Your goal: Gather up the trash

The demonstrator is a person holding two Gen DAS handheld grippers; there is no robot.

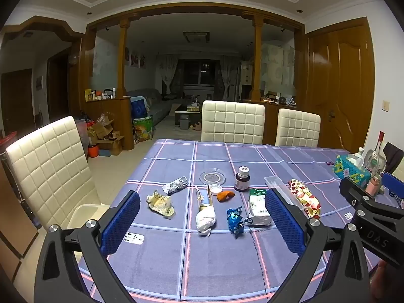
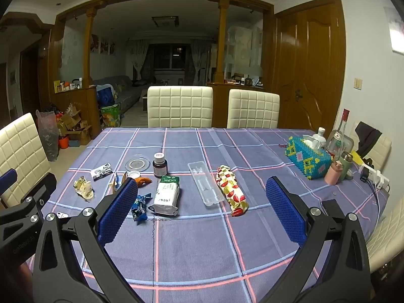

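**Crumpled wrappers all uncollected; nothing gripped**

Blue-padded jaws of the left gripper (image 1: pixel 202 222) are spread wide above the checked tablecloth (image 1: pixel 214 260), and nothing is held between them. The right gripper (image 2: pixel 202 212) is likewise spread and empty.

No piece of trash appears to have been gathered. Just ahead of the left gripper, between its fingers, lie a white tissue wad (image 1: pixel 205 218) and a blue foil wrapper (image 1: pixel 234 218); a yellow crumpled wrapper (image 1: pixel 159 202) sits ahead near its left finger, a silver wrapper (image 1: pixel 175 184) farther ahead, and an orange scrap (image 1: pixel 225 195) beyond the tissue. A white-and-green packet (image 2: pixel 166 194) and a red-and-yellow patterned pouch (image 2: pixel 231 189) are seen ahead of the right gripper, between its fingers.

No bin or bag for the trash can be made out on the table, so the destination cannot be told. The whole task is judged to remain: each piece is yet to be picked up.
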